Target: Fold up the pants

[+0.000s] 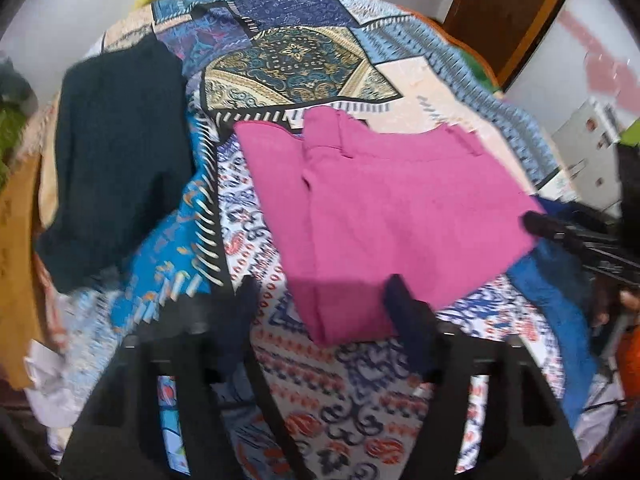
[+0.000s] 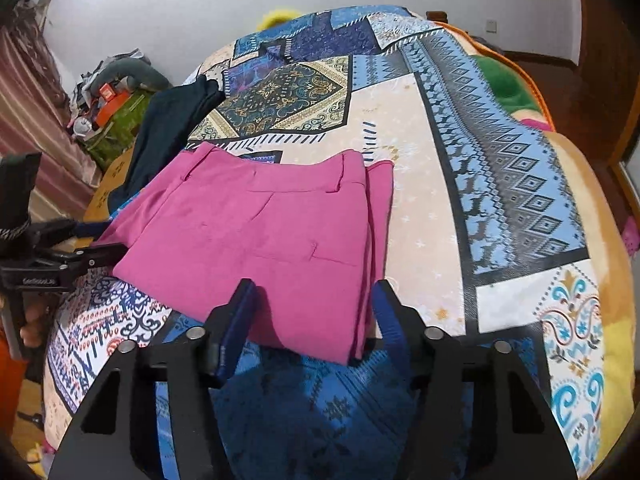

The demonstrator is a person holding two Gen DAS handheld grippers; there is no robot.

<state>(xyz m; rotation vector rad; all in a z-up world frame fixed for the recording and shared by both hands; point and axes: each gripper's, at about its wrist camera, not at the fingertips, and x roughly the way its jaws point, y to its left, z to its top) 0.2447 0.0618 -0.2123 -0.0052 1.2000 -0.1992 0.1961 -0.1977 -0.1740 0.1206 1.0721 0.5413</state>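
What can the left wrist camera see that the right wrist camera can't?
Only the left wrist view shows a brown wooden door at the top right and mustard-yellow cloth at the left edge.

Only the right wrist view shows a striped curtain, an orange box among clutter by the wall, and green plush fabric at the bed's far side.

Both show the folded pink pants on the patterned bedspread, a dark garment beyond them, and something yellow at the bed's far end.
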